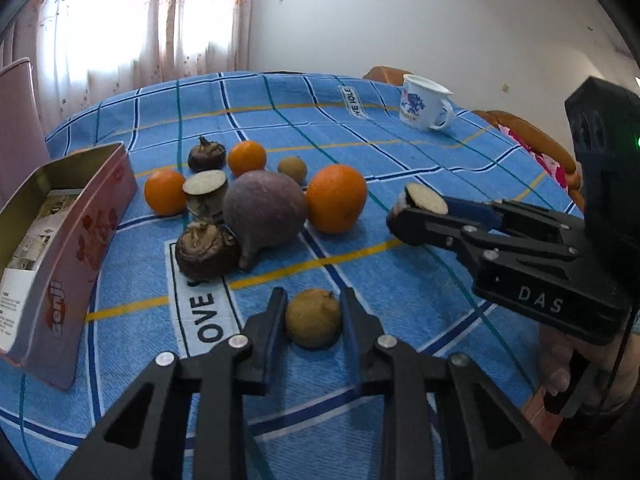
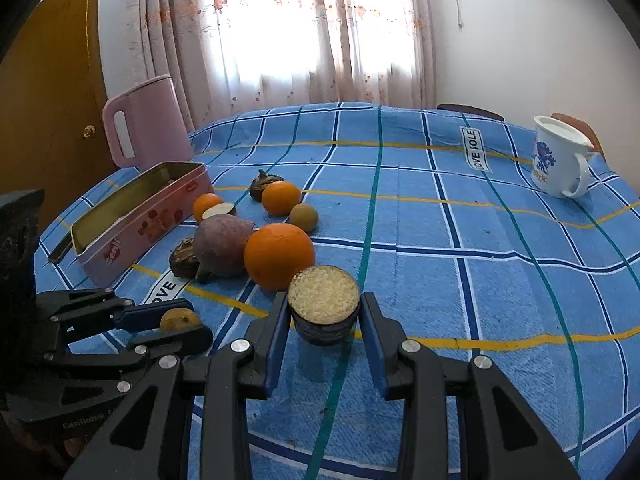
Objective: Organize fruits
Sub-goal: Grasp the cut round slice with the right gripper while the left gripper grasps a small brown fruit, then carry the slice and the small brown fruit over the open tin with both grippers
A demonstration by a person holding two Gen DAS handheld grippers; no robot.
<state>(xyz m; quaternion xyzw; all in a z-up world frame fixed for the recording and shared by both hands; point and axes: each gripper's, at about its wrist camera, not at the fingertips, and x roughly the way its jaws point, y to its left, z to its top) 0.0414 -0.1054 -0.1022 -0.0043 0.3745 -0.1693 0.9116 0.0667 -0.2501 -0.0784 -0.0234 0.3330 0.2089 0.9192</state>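
The left claw (image 1: 313, 312) is clamped on a small brown fruit (image 1: 313, 319), gripped for lifting. The right claw (image 2: 325, 312) clamps a cut piece (image 2: 324, 310), likely bound for the tin (image 2: 120, 236) beyond both.

Tin (image 2: 132, 220) left of fruits (image 2: 260, 236); mug (image 2: 558, 160) right.

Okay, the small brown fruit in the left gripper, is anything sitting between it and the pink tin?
Nothing visible lies directly between them. The small brown fruit sits between the left gripper fingers, and bare tablecloth runs across to the pink tin. The dark round root sits just beyond that line, close to the tin.
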